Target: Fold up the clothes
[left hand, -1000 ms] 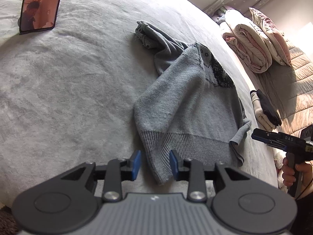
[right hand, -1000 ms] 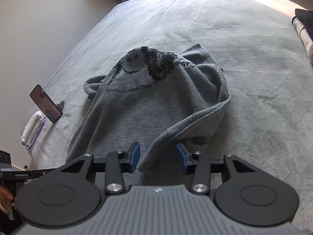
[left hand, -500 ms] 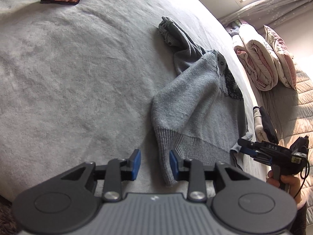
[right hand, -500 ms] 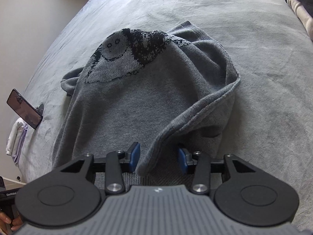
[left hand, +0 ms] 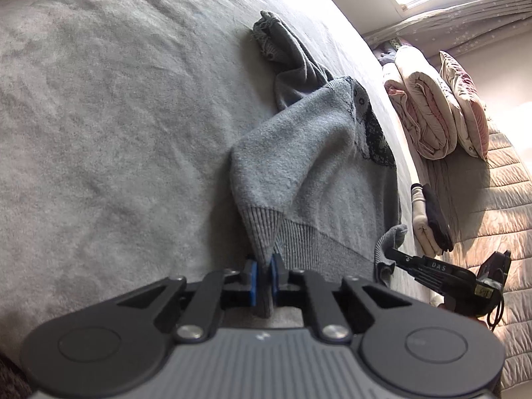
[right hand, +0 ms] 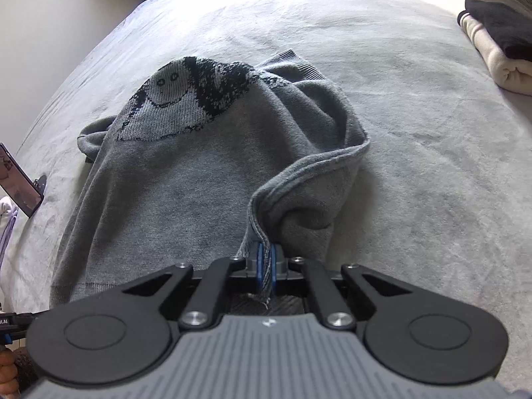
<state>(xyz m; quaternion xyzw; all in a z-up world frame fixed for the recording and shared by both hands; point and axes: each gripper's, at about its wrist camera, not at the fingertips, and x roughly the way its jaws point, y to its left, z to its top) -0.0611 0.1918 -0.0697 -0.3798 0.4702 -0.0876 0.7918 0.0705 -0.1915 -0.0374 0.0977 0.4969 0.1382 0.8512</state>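
A grey knitted sweater (left hand: 319,166) with a black smiling-face pattern (right hand: 186,99) lies crumpled on the grey bed cover (left hand: 116,116). In the left wrist view my left gripper (left hand: 262,277) has its jaws closing, and the blue pads pinch the ribbed hem corner at the sweater's near left. My right gripper (right hand: 266,262) is shut on the sweater's (right hand: 186,173) seamed edge, which rises in a ridge from the pads. The right gripper (left hand: 395,256) also shows at the hem's other corner in the left wrist view.
A phone (right hand: 16,183) on a stand sits at the bed's left edge. Folded black and cream clothes (right hand: 498,40) lie at the far right. Rolled quilts (left hand: 422,113) and a pillow (left hand: 465,106) are stacked beyond the bed cover.
Both grippers sank onto the sweater and went from open to pinching it: the left on the hem corner, the right on the seamed edge.
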